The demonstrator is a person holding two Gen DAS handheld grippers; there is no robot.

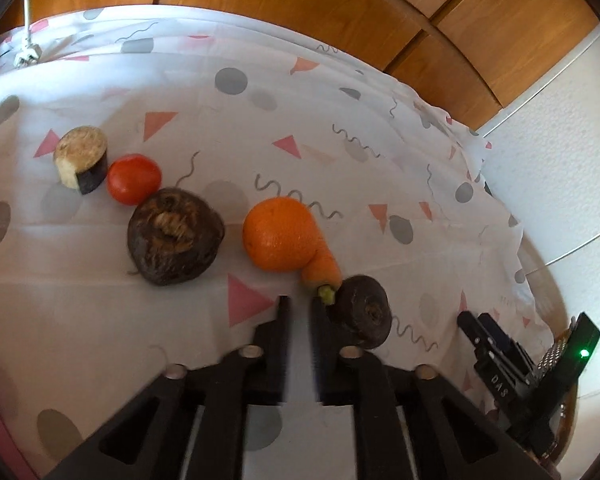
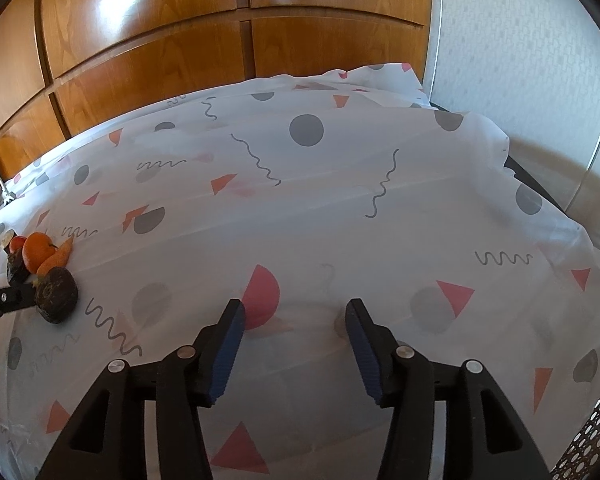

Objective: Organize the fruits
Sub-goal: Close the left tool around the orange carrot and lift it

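Two grippers in play, both empty. Left gripper nearly closed, narrow slit between fingers, nothing held; right finger touching or just beside small dark beet. Right gripper wide open, blue ribbed pads, hovering over bare tablecloth, well apart from produce.

Step in hand, prob.: line up the produce row. For a clean move: open left jaws wider first, approach small beet across its rounded flanks, not the flat cut top; squeeze gently, keep low so cloth isn't dragged. Cloth thin, creased, likely to slip or bunch.

Near to far, left view: small beet, dull, rough, squat, touching green stub of carrot. Carrot short, tapered, smooth, leaning against orange, round w/ pebbled skin, likely to roll if nudged. Next, big beet, wrinkled, fibrous crown up. Then tomato, glossy, soft, touching big beet. Farthest: eggplant chunk, cylindrical, pale spongy cut face, dark skin. Beyond, wooden cabinet.
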